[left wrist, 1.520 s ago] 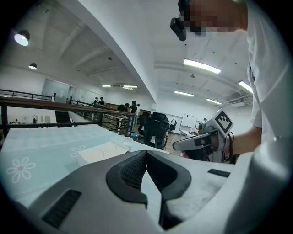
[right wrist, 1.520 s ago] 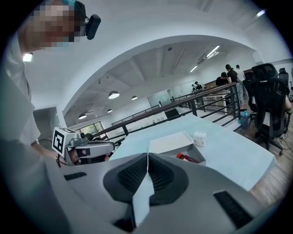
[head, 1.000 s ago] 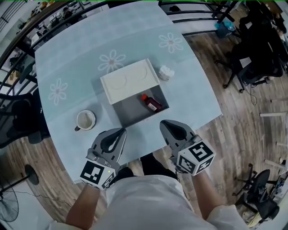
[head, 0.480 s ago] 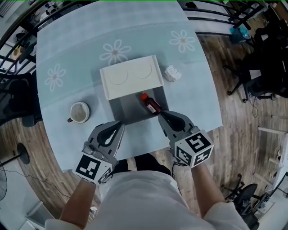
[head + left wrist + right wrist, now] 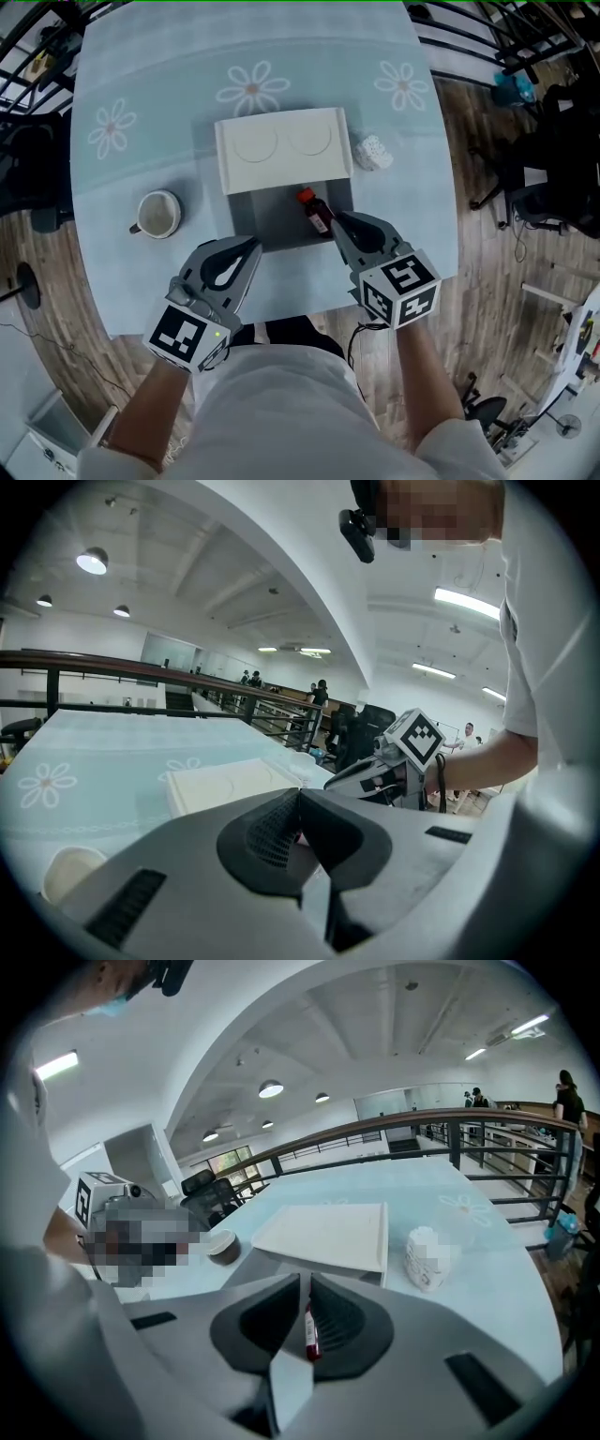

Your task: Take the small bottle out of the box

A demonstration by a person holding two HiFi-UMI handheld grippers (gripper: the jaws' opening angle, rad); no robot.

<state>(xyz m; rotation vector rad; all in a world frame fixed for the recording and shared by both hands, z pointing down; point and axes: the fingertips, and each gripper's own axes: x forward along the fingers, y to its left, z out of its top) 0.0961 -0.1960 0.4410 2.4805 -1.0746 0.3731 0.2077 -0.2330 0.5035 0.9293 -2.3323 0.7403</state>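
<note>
A small dark-red bottle (image 5: 316, 212) with a red cap lies in the grey box (image 5: 272, 217), near its right wall. The box's white lid (image 5: 283, 150) stands folded back behind it. My right gripper (image 5: 340, 218) is shut, its tips right beside the bottle's lower end. In the right gripper view the bottle (image 5: 308, 1331) shows through the thin slit just beyond the tips of the right gripper (image 5: 307, 1283). My left gripper (image 5: 252, 245) is shut and holds nothing, at the box's front left corner. In its own view the left gripper (image 5: 300, 799) has its jaws together.
A white cup (image 5: 157, 214) stands left of the box. A small white container (image 5: 373, 152) sits by the lid's right end. The table (image 5: 150, 84) has a pale blue flowered cloth, and its front edge runs just behind my grippers. Railings and office chairs surround it.
My right gripper has moved forward to the box, its tips now beside the bottle. The left gripper has come up to the box's front edge. Both stayed shut.
</note>
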